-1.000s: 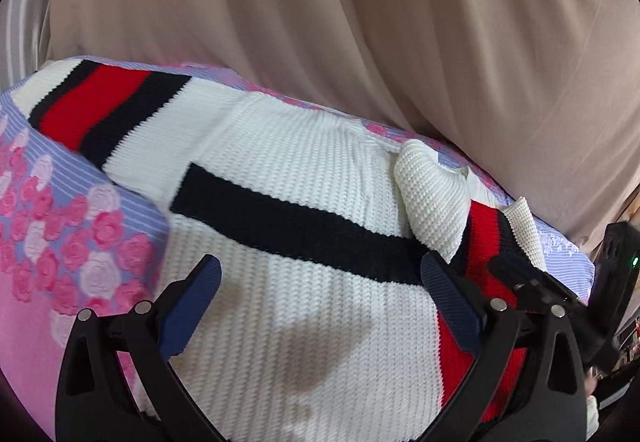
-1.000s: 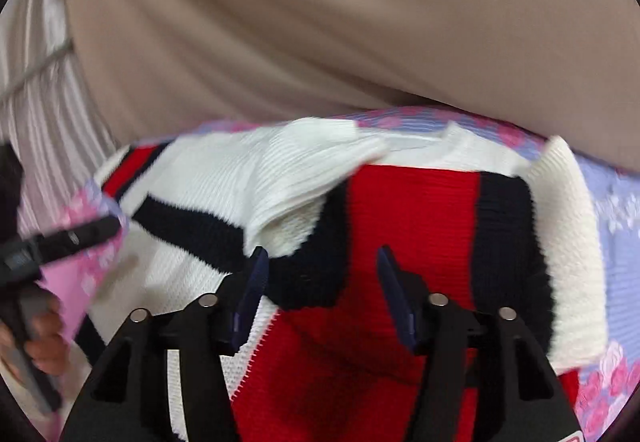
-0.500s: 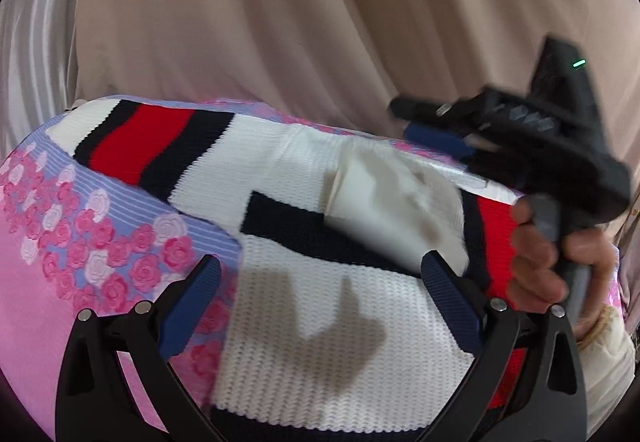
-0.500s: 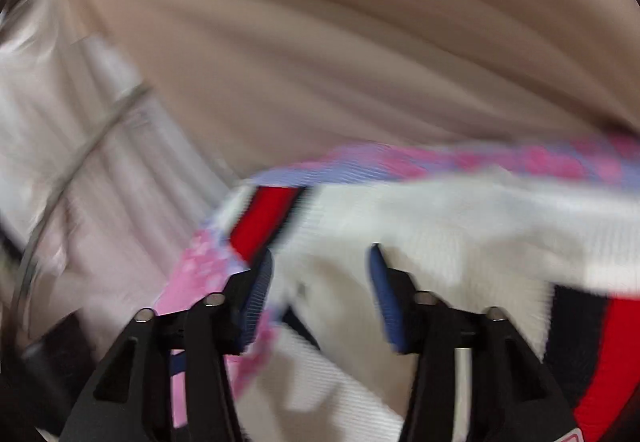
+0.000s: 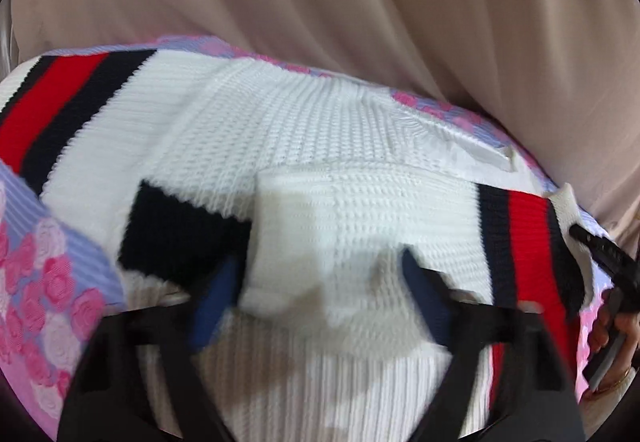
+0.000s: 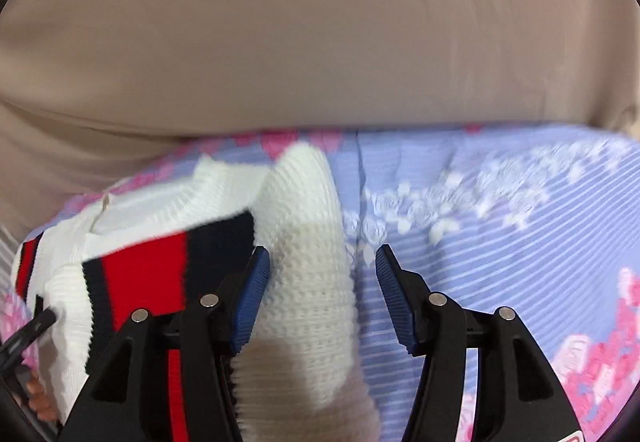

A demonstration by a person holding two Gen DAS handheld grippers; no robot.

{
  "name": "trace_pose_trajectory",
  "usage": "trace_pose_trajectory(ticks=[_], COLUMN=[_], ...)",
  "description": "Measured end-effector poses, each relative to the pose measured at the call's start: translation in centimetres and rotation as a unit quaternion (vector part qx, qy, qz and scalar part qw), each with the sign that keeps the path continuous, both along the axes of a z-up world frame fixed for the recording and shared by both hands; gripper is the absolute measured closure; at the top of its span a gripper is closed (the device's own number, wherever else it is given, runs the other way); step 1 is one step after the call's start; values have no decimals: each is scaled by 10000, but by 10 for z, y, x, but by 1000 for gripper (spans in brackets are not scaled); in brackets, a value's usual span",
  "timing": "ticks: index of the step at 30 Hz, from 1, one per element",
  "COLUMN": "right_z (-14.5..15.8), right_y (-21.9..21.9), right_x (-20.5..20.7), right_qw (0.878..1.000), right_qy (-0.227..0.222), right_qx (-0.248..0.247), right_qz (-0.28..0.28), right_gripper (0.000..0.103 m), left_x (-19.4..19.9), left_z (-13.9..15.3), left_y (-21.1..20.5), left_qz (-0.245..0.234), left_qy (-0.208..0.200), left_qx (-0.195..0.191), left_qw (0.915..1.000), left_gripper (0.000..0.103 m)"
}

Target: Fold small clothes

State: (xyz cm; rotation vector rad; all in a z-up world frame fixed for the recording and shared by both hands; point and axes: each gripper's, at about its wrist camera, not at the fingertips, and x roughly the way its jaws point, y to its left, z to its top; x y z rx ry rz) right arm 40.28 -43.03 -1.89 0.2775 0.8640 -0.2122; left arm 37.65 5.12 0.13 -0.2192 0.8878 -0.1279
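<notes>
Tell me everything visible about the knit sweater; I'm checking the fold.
The sweater is chunky white rib knit with red-and-navy striped bands. It lies on a floral bedspread, one sleeve folded across the body, its cuff lying between the left gripper's closing fingers. The other sleeve lies outstretched. The right gripper, opening, frames a white ribbed edge.

sweater flat on bedsheet | curtain behind bed | one sleeve folded across sweater body | left gripper above folded sleeve's end, jaws closing | right gripper at sweater's right edge, cuff between opening jaws | sheet right of sweater
</notes>
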Motion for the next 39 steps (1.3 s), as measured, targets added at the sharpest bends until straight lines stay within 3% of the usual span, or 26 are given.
trace_pose_trajectory(ticks=[1,2,3,6,7,8,10,12,15,16,19,22,25,26,27,28,31,33,35,36,39], right_z=[-3,-1,6,52,60,57,28,-15,-8,4,44,53,38,23,7,-2,5,14,1,-7,10], right_y=[2,9,12,13,11,9,-2,-15,-11,-15,-10,13,25,21,13,11,-14,-6,-4,-7,0], right_x=[6,8,4,-27,-37,-39,-22,-1,-5,-17,-55,-78,-77,-73,-71,-74,-96,-107,-104,-102,-112], right_qw=[10000,9999,9992,9801,9749,9761,9910,9982,9966,9964,9940,9938,9941,9949,9958,9965,9996,9983,9971,9970,9965], right_qy=[2,-69,-328,-1744,-2049,-2067,-1306,-346,-544,-604,-984,-1003,-580,-291,-25,119,-250,-403,-124,-42,-152], right_qx=[50,90,172,851,806,642,240,229,386,359,-228,-448,-654,-655,-658,-680,-84,-409,-734,-760,-824], right_qz=[71,127,145,408,339,175,-148,-439,-487,-482,-426,163,647,713,636,462,82,89,128,119,-38], right_gripper=[77,88,88,89,89,89,89,89,88,88,86,83,83,88,99,103,103,103,103,103,103], left_x=[-2,1,4,6,2,-2,-1,15,32,30,24,24,21,20,20,21,21,22,20,18,7], left_z=[3,9,16,56,71,85,89,66,20,15,16,13,15,15,15,16,17,14,13,13,16], left_y=[-2,-3,-3,6,7,8,5,-10,-25,-24,-29,-30,-29,-28,-28,-29,-23,-20,-21,-21,-8], left_qz=[91,80,10,44,50,117,143,12,34,91,99,86,129,136,130,115,53,45,86,109,110], left_qy=[-69,-165,-216,-716,-962,-1201,-1360,-1018,-534,-620,-764,-769,-803,-798,-783,-767,-723,-742,-785,-793,-725], left_qx=[80,95,58,-189,-216,-167,13,284,896,942,1009,1078,1125,1127,1111,1092,989,1039,1073,1047,795], left_qw=[9999,9998,9997,9972,9951,9926,9906,9944,9945,9936,9919,9912,9903,9903,9906,9910,9925,9918,9911,9913,9941], left_gripper=[64,75,92,93,93,93,93,93,93,93,93,93,92,92,92,92,91,90,90,90,89])
